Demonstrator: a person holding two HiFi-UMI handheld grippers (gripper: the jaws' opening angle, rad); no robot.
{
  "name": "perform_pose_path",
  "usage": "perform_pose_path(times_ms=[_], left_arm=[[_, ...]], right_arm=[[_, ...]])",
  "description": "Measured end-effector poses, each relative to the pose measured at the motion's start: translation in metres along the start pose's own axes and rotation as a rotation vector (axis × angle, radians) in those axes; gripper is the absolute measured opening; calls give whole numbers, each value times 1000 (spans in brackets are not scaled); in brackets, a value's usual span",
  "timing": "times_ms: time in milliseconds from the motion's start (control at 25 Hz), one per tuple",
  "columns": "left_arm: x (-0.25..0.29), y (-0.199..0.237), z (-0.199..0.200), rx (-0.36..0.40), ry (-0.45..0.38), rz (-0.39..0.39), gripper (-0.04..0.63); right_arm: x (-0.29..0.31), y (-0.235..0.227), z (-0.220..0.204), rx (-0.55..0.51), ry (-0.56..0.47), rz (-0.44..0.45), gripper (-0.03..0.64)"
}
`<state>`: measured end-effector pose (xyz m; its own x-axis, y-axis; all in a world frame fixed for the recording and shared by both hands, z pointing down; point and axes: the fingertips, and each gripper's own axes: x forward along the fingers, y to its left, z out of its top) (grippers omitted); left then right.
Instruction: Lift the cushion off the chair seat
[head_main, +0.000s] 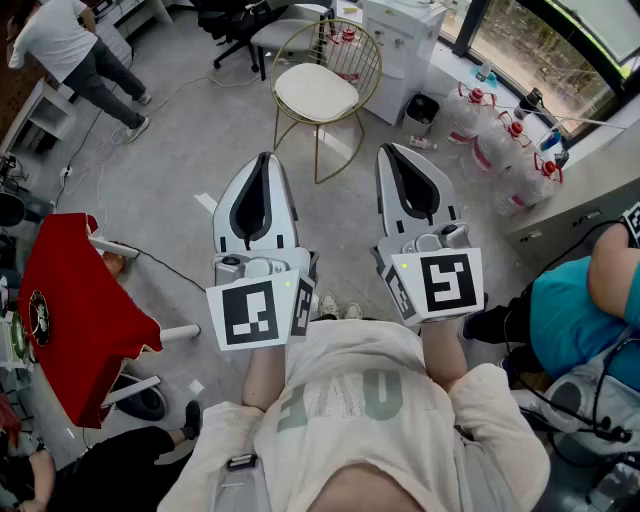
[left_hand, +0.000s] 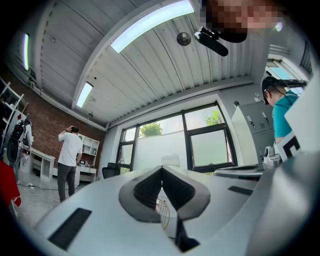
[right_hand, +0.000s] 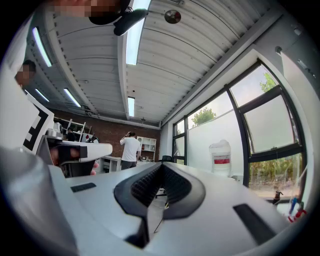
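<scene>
1. Holds the left gripper (head_main: 264, 158) and the right gripper (head_main: 389, 150) side by side just ahead of the chest, both aimed toward the chair.
2. Shows the left fingers (left_hand: 145, 189) pressed together at the tips with nothing between them. Same for the right fingers (right_hand: 142, 186): closed and empty.
3. To the left, near the body: a red-covered tabletop (head_main: 70, 300).
4. Ahead of the fingertips: only bare grey floor (head_main: 200, 150), then the chair's front legs.
5. Farther on: the cushion (head_main: 316, 92), round and cream, lying flat on the seat of the gold wire chair (head_main: 352, 45). Sits beyond both pairs of fingers, roughly between their two lines and well apart from the tips, touched by neither.
6. Glimpses the chair's wire back in the left gripper view, low in the gap under the closed fingers.
7. Past the chair: red-capped water bottles (head_main: 490, 130) along the window at right, and a person in a white shirt (head_main: 70, 50) at far left.
</scene>
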<state>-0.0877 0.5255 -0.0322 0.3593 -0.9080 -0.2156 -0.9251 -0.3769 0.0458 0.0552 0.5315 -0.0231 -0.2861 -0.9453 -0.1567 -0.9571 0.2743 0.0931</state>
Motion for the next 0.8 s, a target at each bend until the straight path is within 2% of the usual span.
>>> perform_pose_path(times_ms=[440, 680, 800], left_arm=[[4, 15, -1, -3, 1, 8, 12], [10, 33, -10, -11, 10, 1, 12], [19, 43, -9, -4, -6, 7, 12]], right_arm=[[7, 1, 1, 10, -10, -13, 17], [19, 6, -9, 107, -20, -11, 17], [31, 5, -10, 108, -25, -14, 17]])
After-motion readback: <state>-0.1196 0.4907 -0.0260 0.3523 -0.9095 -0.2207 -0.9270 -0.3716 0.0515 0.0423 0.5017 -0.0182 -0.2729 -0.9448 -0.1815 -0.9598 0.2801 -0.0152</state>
